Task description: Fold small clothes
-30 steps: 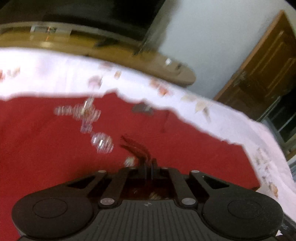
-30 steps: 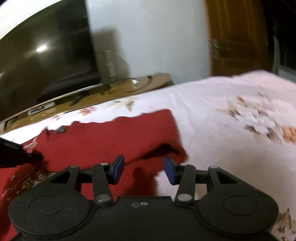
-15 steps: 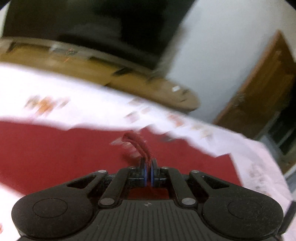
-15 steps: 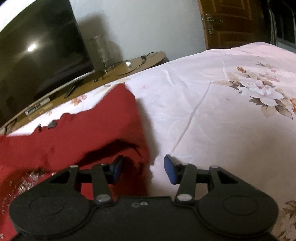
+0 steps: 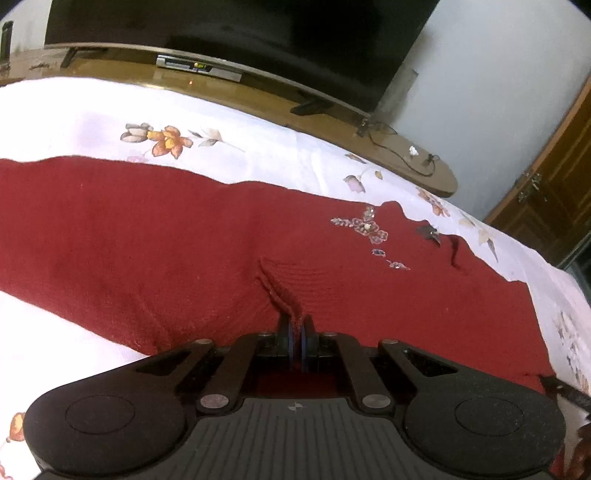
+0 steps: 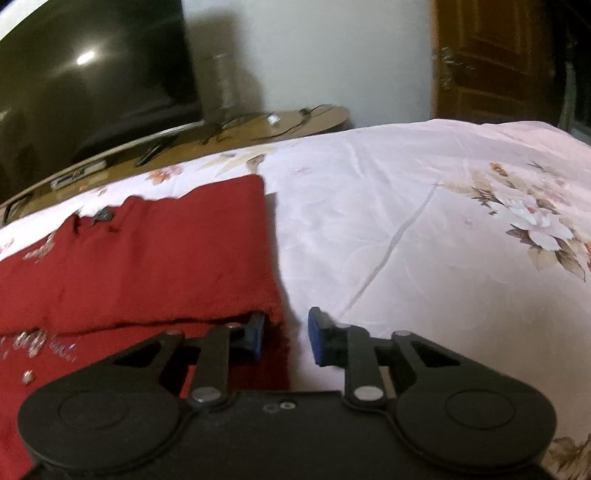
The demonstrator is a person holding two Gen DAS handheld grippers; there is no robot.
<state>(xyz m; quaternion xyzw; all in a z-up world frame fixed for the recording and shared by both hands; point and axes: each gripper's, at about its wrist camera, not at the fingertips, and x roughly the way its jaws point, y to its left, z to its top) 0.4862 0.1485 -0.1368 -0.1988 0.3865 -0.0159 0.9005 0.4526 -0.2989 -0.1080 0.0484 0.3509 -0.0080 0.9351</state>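
A dark red knit garment (image 5: 147, 236) with a beaded flower motif (image 5: 364, 229) lies spread across the floral bedsheet (image 5: 92, 122). My left gripper (image 5: 295, 332) is shut on a raised pinch of this red knit, which puckers just ahead of the fingertips. In the right wrist view the same garment (image 6: 166, 251) shows a folded upper layer ending in a straight right edge. My right gripper (image 6: 286, 334) sits at the near right corner. Its jaws are closing around the edge; the left pad (image 6: 255, 332) lies against the fabric, while the right pad stands clear over the sheet.
A dark television (image 5: 221, 33) stands on a long wooden stand (image 5: 332, 122) beyond the bed, with a cable (image 5: 399, 144) on its end. A brown door (image 6: 498, 62) is at the far right. Pale floral sheet (image 6: 406, 221) stretches to the right of the garment.
The left gripper carried its pinch of red knit sideways, and more of the garment now lies flat in front. The right jaws narrowed around the garment's corner edge.
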